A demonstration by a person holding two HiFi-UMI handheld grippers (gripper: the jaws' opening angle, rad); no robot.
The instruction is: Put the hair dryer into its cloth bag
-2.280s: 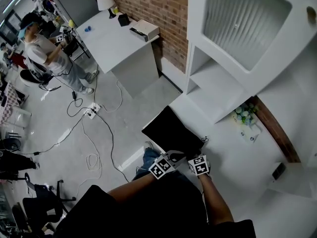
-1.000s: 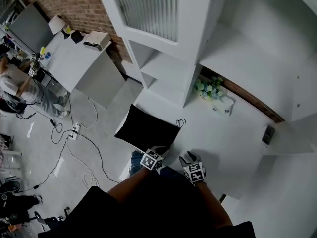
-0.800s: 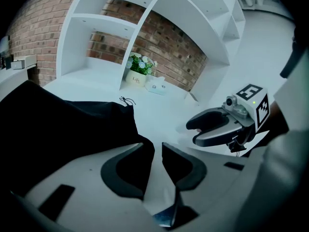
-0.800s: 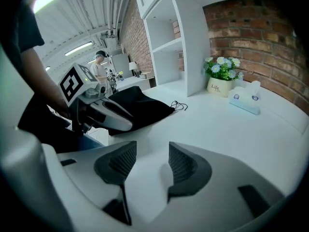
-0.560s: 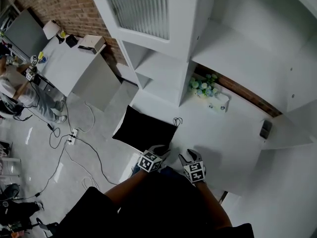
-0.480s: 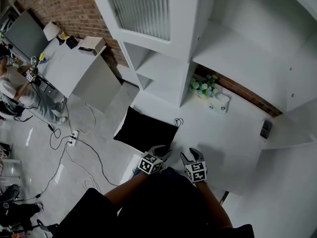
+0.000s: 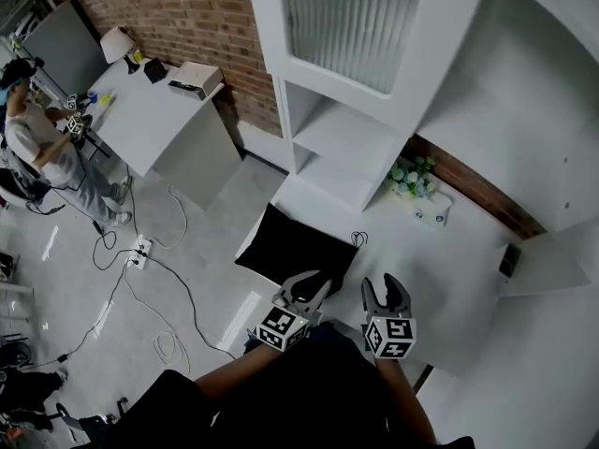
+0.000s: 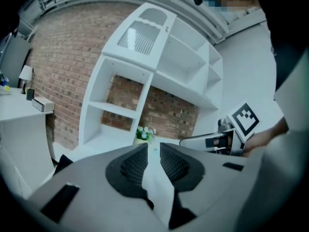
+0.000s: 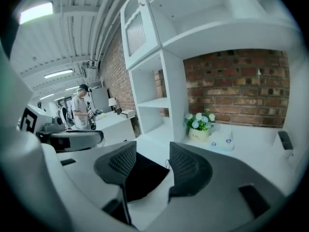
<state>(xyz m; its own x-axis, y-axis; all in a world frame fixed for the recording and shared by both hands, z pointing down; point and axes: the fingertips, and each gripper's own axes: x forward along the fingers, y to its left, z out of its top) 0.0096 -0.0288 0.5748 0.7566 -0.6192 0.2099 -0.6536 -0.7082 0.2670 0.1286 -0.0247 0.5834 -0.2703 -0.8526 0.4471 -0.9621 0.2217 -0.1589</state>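
A black cloth bag (image 7: 298, 253) lies flat on the white counter (image 7: 440, 288), with a thin dark cord (image 7: 359, 239) at its far right corner. No hair dryer shows in any view. My left gripper (image 7: 307, 282) hangs over the bag's near edge. Its jaws have just been closing, but a narrow gap stays between the pads (image 8: 134, 164) and nothing is in it. My right gripper (image 7: 384, 285) is beside it, to the right of the bag, open and empty. The right gripper view looks past its pads (image 9: 186, 166) onto the bag (image 9: 145, 174).
A white shelf unit (image 7: 342, 162) rises behind the bag. A small pot of flowers (image 7: 409, 178), a white box (image 7: 432, 215) and a small dark device (image 7: 510, 260) sit along the brick wall. At left are a white side table (image 7: 159, 110), floor cables (image 7: 168, 251) and a person (image 7: 37, 148).
Both grippers have risen from the counter toward the camera and look larger. The left jaws stand wider apart than a second ago. The bag lies where it was.
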